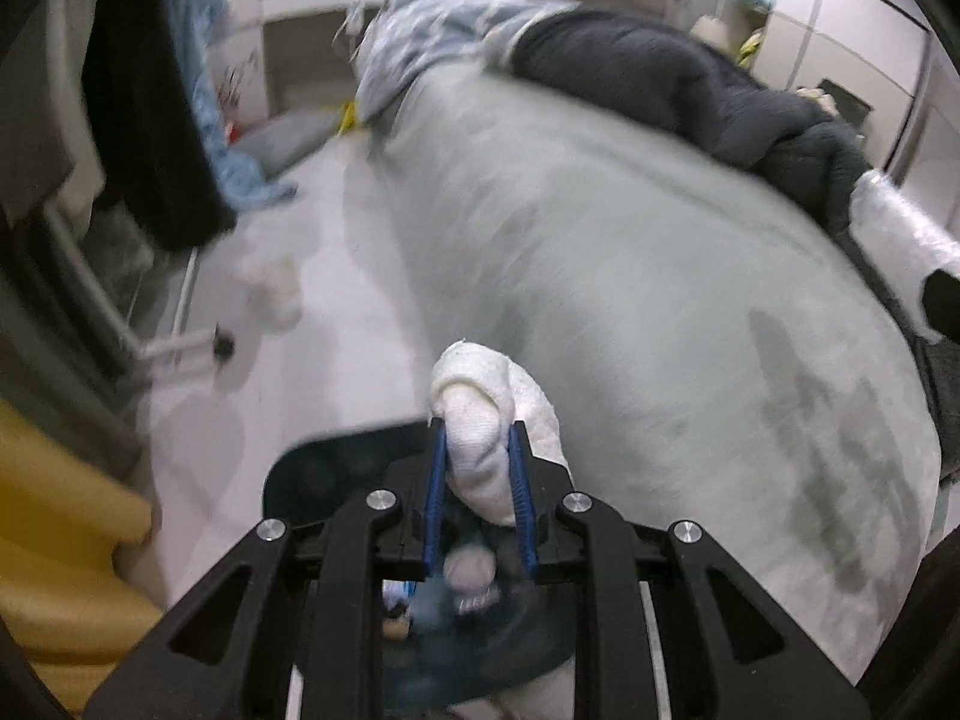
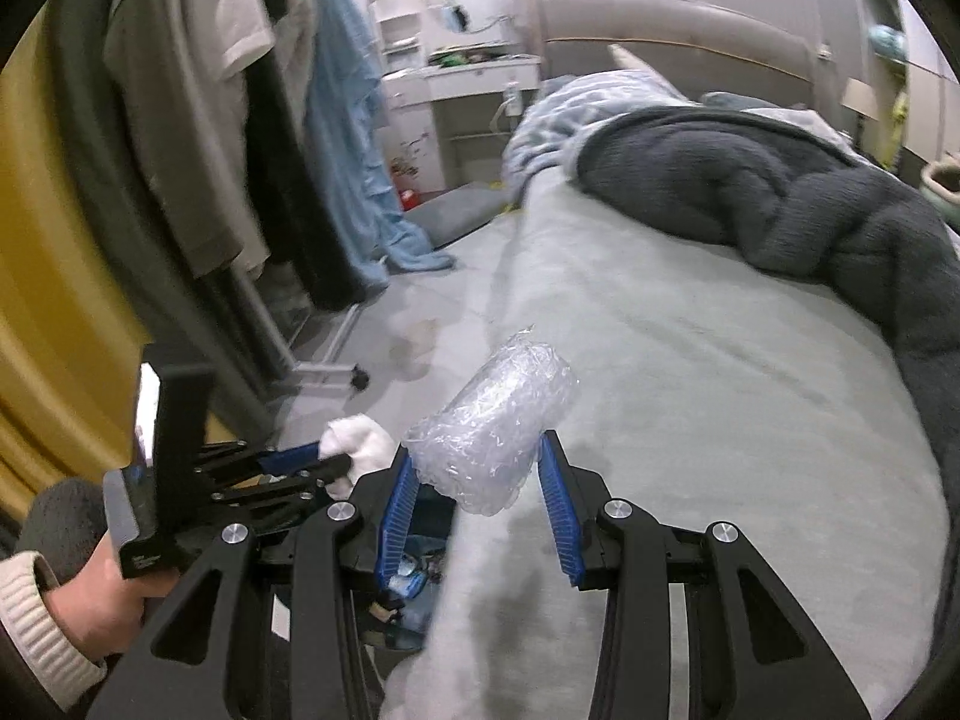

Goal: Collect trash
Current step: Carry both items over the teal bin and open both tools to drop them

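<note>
My left gripper (image 1: 478,429) is shut on a crumpled white tissue wad (image 1: 486,420) and holds it above a dark trash bin (image 1: 312,474) at the bedside. The bin holds some rubbish (image 1: 468,576). In the right wrist view the left gripper (image 2: 336,456) with the tissue wad (image 2: 360,441) shows at lower left, over the bin (image 2: 420,564). My right gripper (image 2: 474,450) holds a roll of clear bubble wrap (image 2: 495,426) between its blue pads (image 2: 399,507), just above the bed edge. The roll also shows at the right edge of the left wrist view (image 1: 894,234).
A grey bed (image 2: 690,372) with a dark quilt (image 2: 810,210) fills the right. A clothes rack with hanging clothes (image 2: 228,120) and a wheeled foot (image 2: 359,380) stands left. A yellow curtain (image 2: 42,276) is at far left. Something white lies on the floor (image 1: 273,294).
</note>
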Action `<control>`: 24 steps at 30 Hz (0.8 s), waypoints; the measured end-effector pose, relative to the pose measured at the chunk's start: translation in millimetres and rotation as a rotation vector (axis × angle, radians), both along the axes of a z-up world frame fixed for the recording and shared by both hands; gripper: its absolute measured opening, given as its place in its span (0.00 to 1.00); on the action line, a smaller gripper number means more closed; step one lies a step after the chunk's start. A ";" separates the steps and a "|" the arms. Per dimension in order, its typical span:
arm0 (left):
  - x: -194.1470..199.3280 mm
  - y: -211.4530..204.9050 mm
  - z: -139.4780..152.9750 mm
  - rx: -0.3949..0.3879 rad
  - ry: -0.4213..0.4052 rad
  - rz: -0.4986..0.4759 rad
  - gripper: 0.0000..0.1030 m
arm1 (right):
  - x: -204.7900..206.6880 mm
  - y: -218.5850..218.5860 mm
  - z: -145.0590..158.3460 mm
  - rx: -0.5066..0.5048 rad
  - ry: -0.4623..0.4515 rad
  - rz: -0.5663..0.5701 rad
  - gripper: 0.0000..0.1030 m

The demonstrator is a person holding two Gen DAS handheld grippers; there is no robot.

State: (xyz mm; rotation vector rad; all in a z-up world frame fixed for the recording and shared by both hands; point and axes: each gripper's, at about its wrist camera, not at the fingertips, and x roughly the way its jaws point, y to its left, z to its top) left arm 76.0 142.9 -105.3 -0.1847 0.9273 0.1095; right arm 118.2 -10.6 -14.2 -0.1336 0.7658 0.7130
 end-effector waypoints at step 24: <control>-38.4 73.9 -39.6 -0.117 0.228 0.066 0.62 | 8.0 102.6 -61.2 -0.129 0.120 0.120 0.40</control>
